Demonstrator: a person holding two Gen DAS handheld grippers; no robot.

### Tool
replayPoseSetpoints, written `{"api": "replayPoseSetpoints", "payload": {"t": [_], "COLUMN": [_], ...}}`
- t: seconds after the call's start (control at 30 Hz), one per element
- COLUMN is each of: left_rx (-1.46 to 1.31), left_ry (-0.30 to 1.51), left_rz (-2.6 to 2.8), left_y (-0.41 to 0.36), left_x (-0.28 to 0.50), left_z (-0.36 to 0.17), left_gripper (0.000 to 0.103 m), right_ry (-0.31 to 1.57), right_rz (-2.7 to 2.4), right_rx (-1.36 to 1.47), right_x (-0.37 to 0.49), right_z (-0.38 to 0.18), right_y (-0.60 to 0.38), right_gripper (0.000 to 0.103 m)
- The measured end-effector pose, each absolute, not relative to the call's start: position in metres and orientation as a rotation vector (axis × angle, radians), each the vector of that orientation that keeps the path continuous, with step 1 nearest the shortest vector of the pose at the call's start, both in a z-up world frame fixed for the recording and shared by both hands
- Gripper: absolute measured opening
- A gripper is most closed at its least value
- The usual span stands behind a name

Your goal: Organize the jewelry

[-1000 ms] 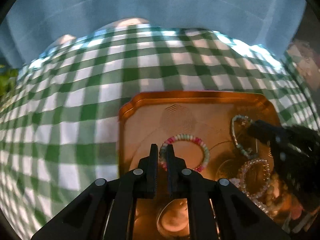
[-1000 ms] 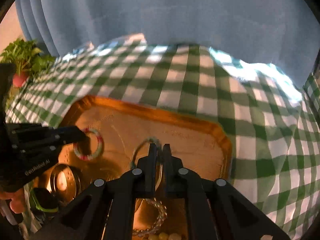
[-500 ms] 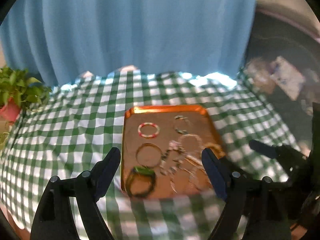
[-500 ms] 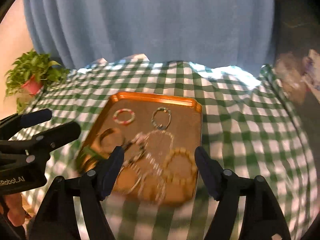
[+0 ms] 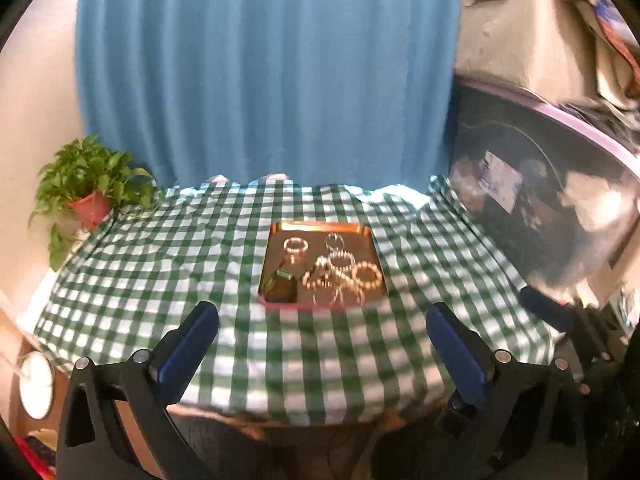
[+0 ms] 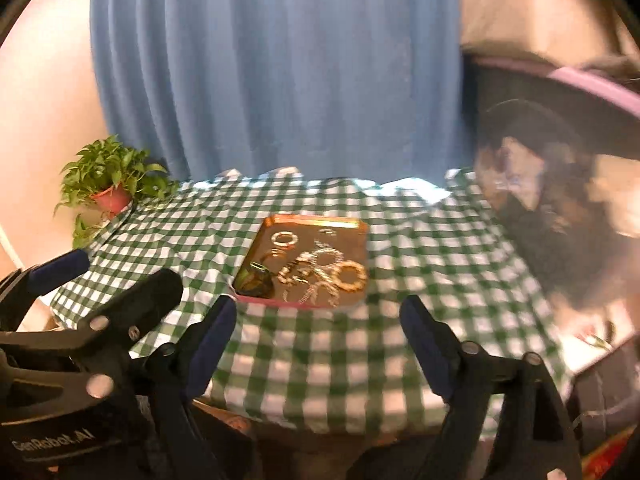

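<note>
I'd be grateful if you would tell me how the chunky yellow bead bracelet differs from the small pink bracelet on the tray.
The chunky yellow bead bracelet is larger with fat amber beads; the small pink bracelet is thinner and paler. The yellow one lies at the tray's right side amid tangled pieces; the pink one sits apart near the far left corner. Both lie flat.

Only one text can be read here. On the black body of the left gripper [image 6: 124, 280], seen at the bottom left corner of the right wrist view, there are white letters "GenRobot.AI". The letters are a little blurred but still readable. A pale label [image 5: 502, 188] sits on the dark object at the right side of the table, but its print is too blurred to read.
</note>
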State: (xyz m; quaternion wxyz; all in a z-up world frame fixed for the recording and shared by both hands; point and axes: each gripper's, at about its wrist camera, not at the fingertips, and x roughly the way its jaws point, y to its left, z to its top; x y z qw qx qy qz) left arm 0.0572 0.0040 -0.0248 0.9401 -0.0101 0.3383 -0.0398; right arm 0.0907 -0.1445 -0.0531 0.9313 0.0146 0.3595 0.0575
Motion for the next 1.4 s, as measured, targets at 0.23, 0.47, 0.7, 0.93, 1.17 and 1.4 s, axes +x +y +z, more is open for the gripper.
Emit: {"api": "replayPoseSetpoints", "payload": {"t": [0.23, 0.47, 0.7, 0.93, 1.17, 1.4], "left_rx": [-0.007, 0.0, 0.055, 0.05, 0.059, 0.076], "left_ry": [0.703, 0.697, 0.744, 0.745, 0.756, 0.78], "left_rz": [-0.015, -0.006, -0.003, 0.013, 0.028, 0.034], "left_y": [-0.007, -0.012, -0.021, -0.023, -0.024, -0.026], "left_x": [-0.015, -0.044, -0.043, -0.037, -0.027, -0.017], "left_z": [-0.013, -0.005, -0.008, -0.009, -0.012, -0.019], "left_gripper": [0.103, 0.103, 0.103, 0.103, 0.103, 0.103], "right_ry": [0.785, 0.775, 0.784, 0.791, 0.787, 0.81], "right_rz": [0.141, 0.163, 0.148, 0.161, 0.155, 0.16], "right_rx": [0.08, 0.129, 0.119, 0.117, 0.111, 0.128], "right_x": [0.026, -0.011, -0.019, -0.012, -0.007, 0.0], "right_z": [-0.042, -0.037, -0.04, -0.043, -0.043, -0.053], "right_y": [-0.155, -0.164, -0.166, -0.169, -0.168, -0.167], "right_gripper": [0.084, 0.084, 0.084, 0.084, 0.084, 0.084]}}
